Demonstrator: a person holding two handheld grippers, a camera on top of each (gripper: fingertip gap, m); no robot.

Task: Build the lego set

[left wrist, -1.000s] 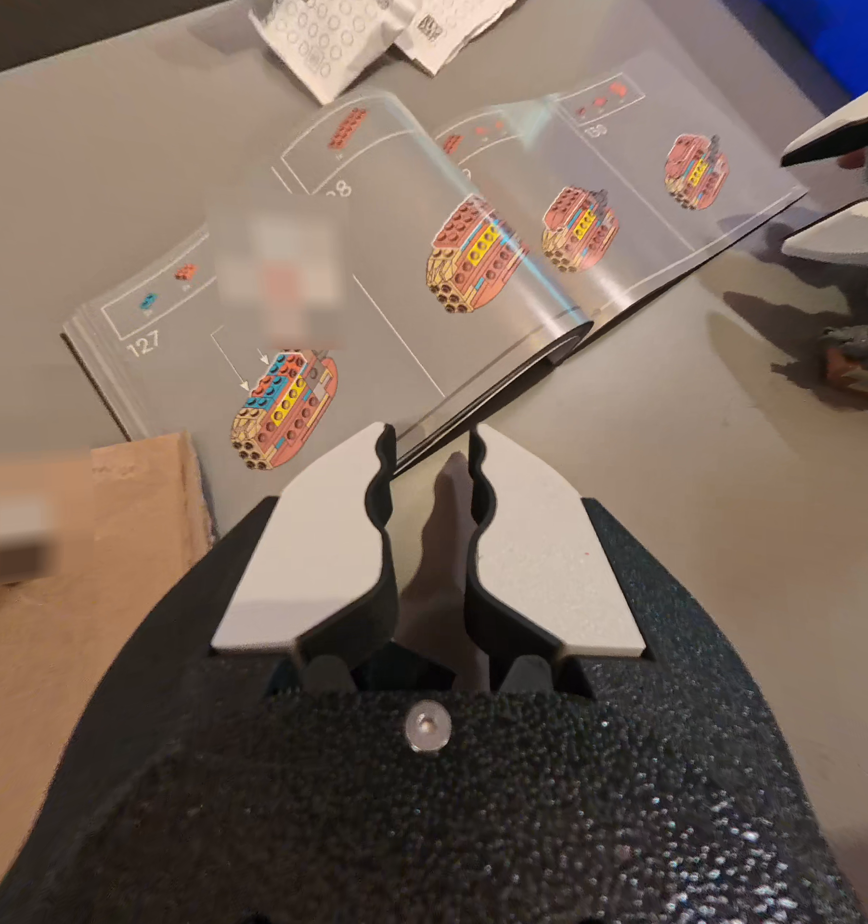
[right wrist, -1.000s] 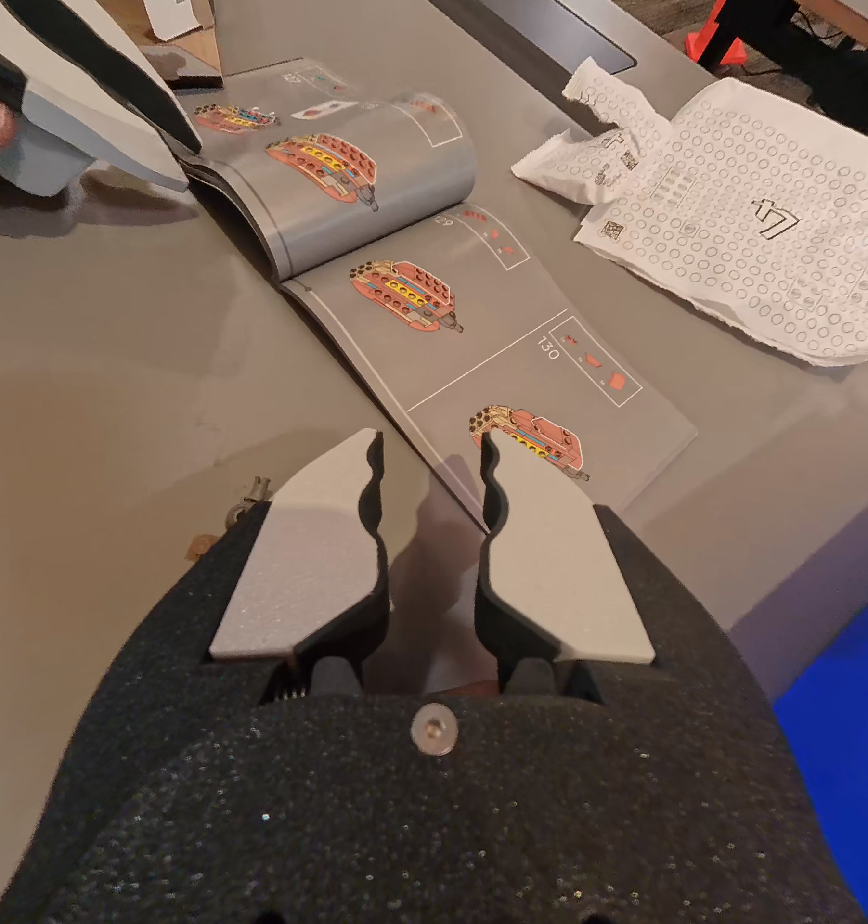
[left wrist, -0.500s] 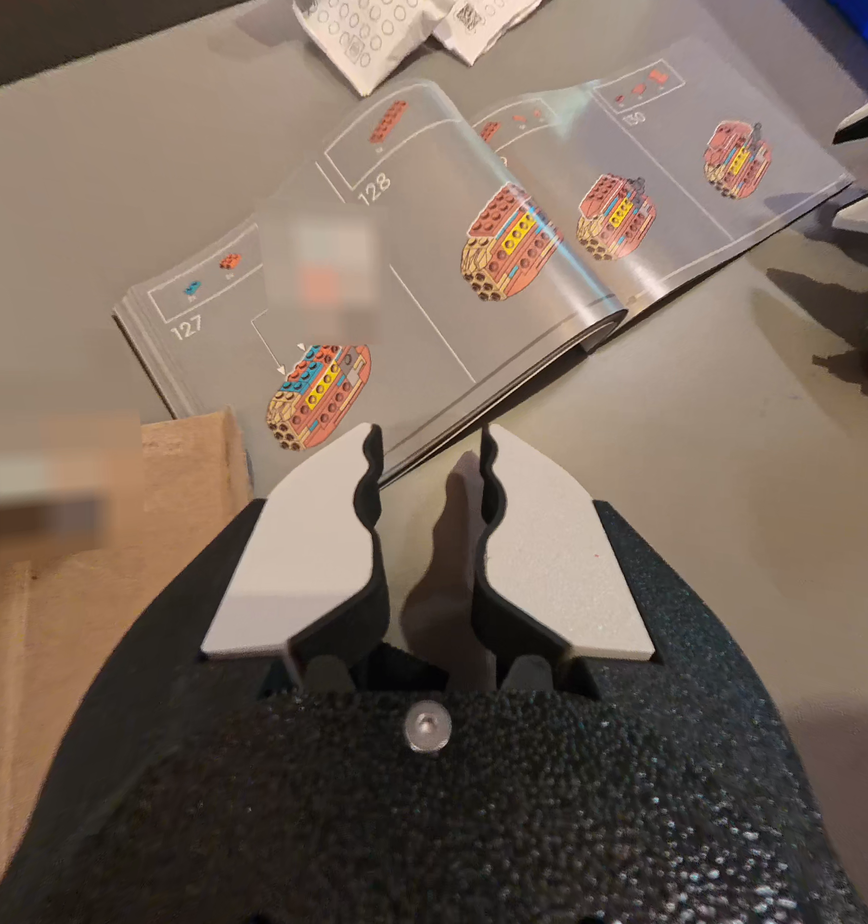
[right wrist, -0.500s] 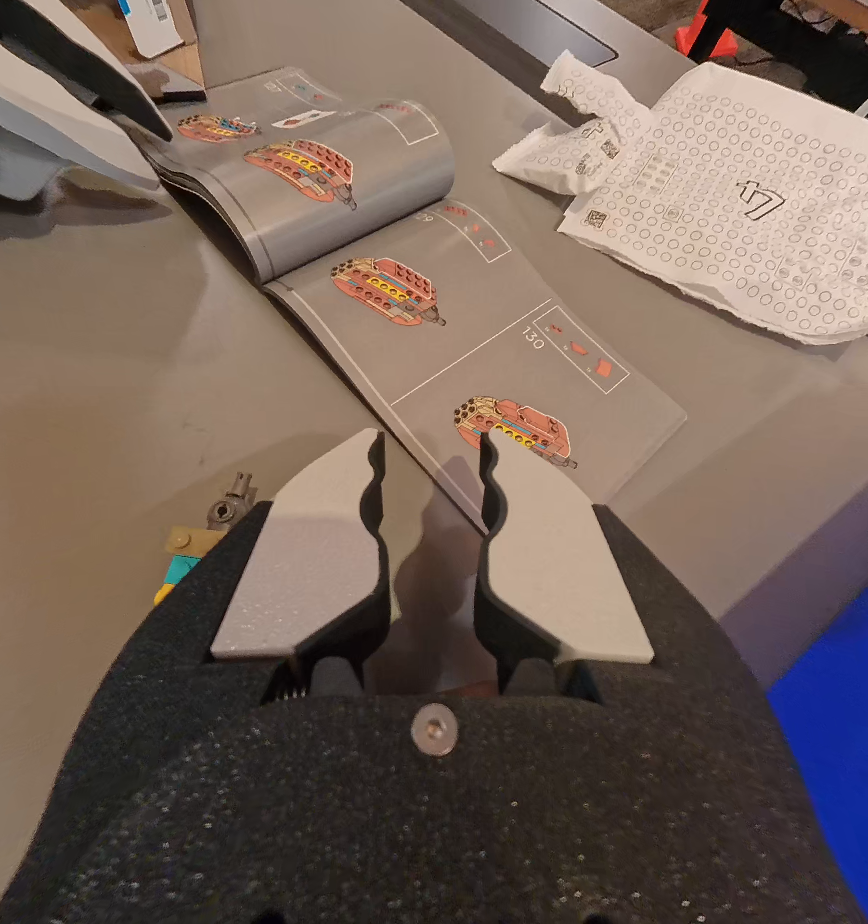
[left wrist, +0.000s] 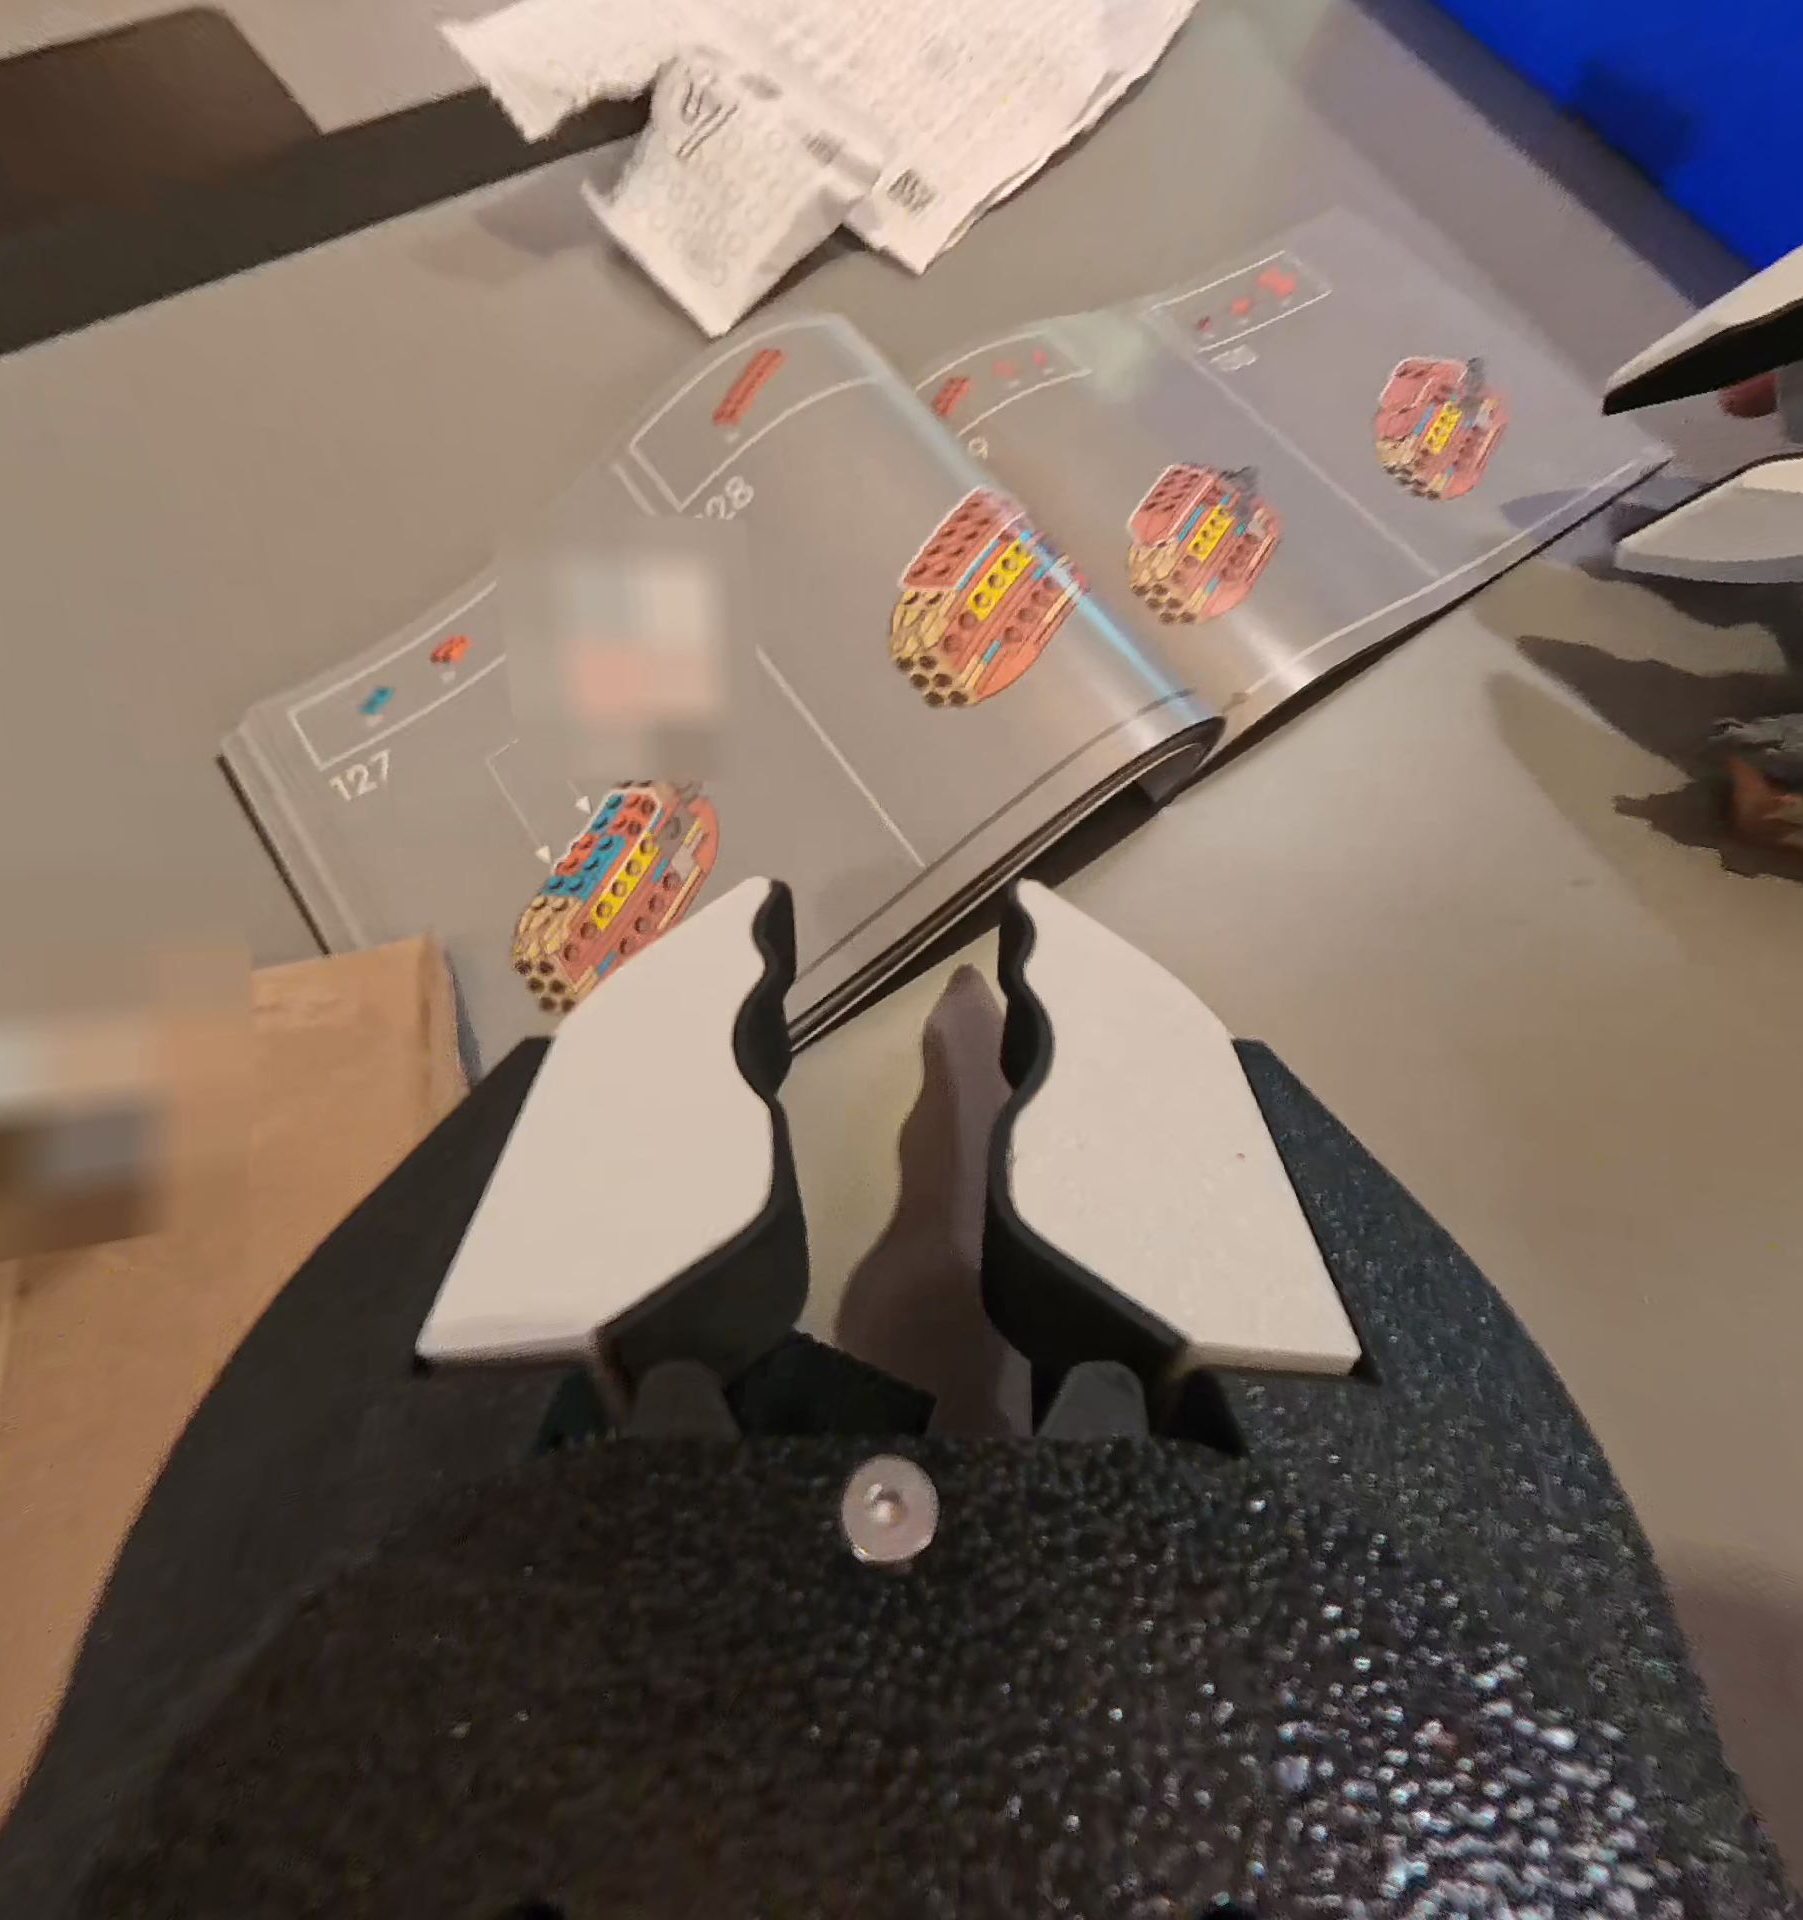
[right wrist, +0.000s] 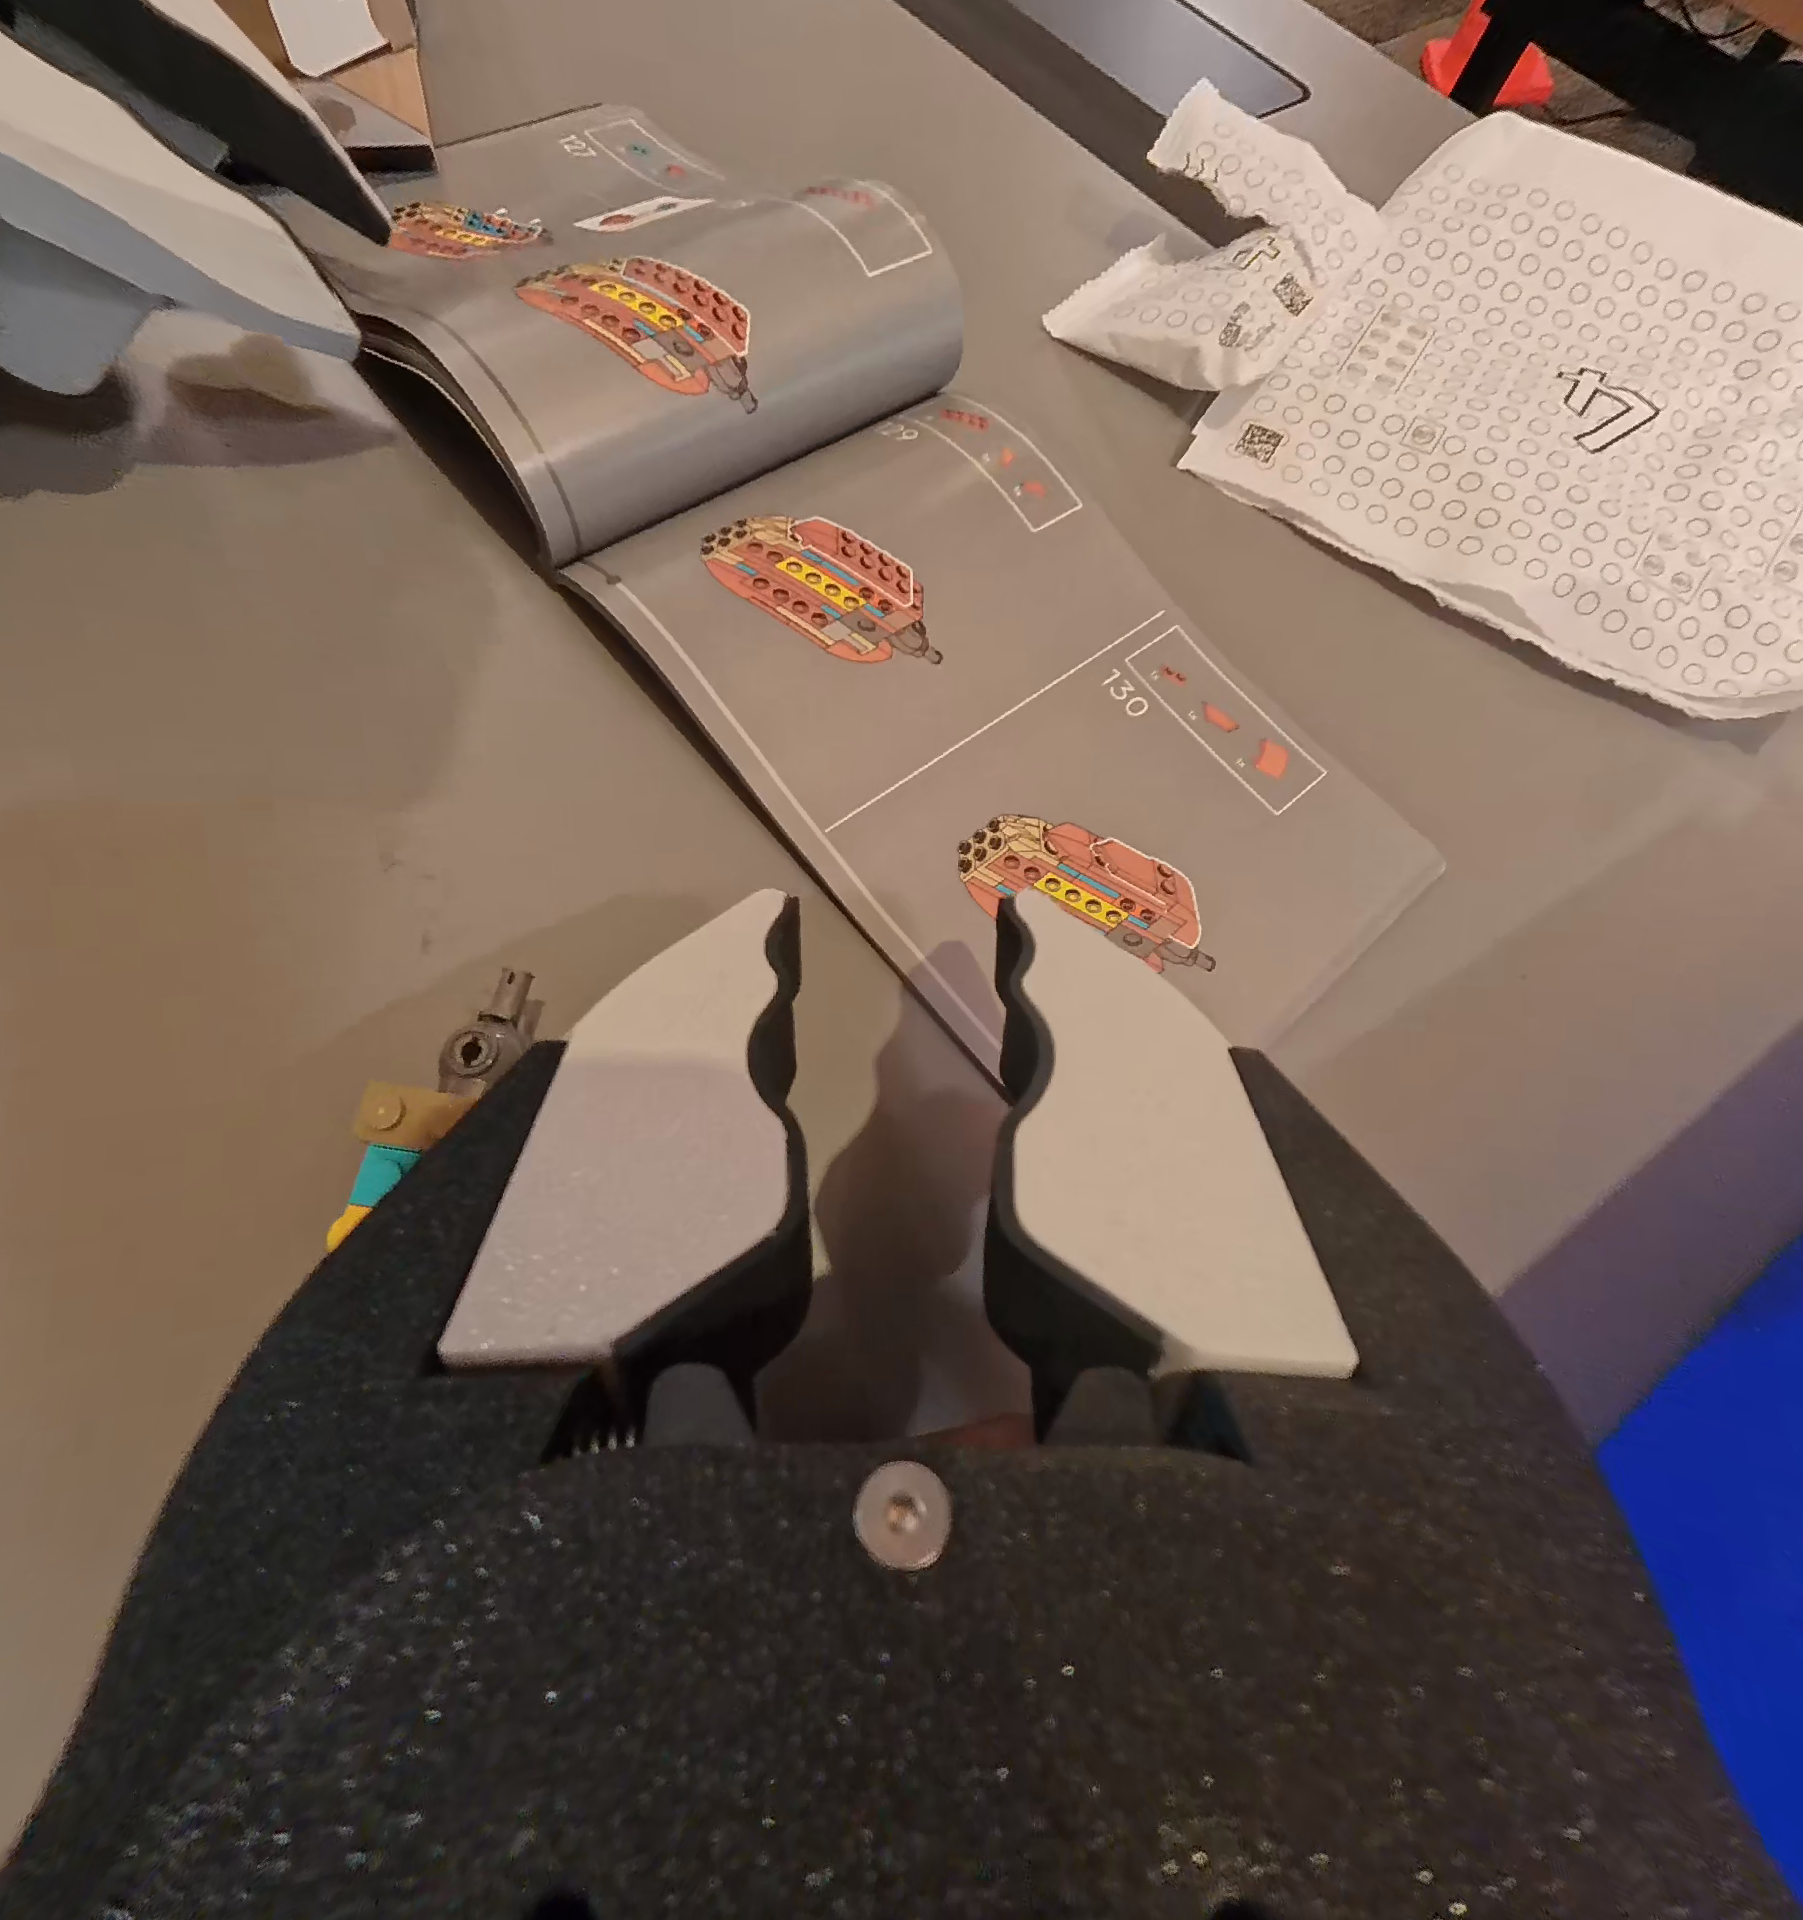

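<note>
**Both grippers empty over the instruction booklet, partial lego build off to the side**

Left gripper [left wrist: 895, 925]: jaws parted a moderate gap, nothing between them, tips hovering at the near edge of the open instruction booklet [left wrist: 876, 623]. Right gripper [right wrist: 897, 930]: same moderate gap, empty, tips over the booklet's near right-hand page corner.

Lego build [right wrist: 429, 1101]: small cluster of tan, teal, yellow and grey pieces on the grey table [right wrist: 201, 779], just left of the right gripper's body, well short of the booklet's spine. Likely light, rigid, slick plastic; joints probably pop apart under a sideways squeeze. The grey connector at its far end looks thin and prone to twist. Best taken across the flat sides of the tan/teal body, not by the connector.

Torn white paper bags [right wrist: 1499, 436] beyond the booklet, far side. Cardboard box [left wrist: 201, 1195] left of the booklet's near corner.

Hard to tell: most of the build hidden behind the right gripper's housing, so overall shape and size unknown. In the left wrist view only a smeared dark-and-orange lump at the right edge, cut off. No loose bricks visible anywhere. Left wrist view motion-blurred; blurred patches laid over one booklet page and the box.
</note>
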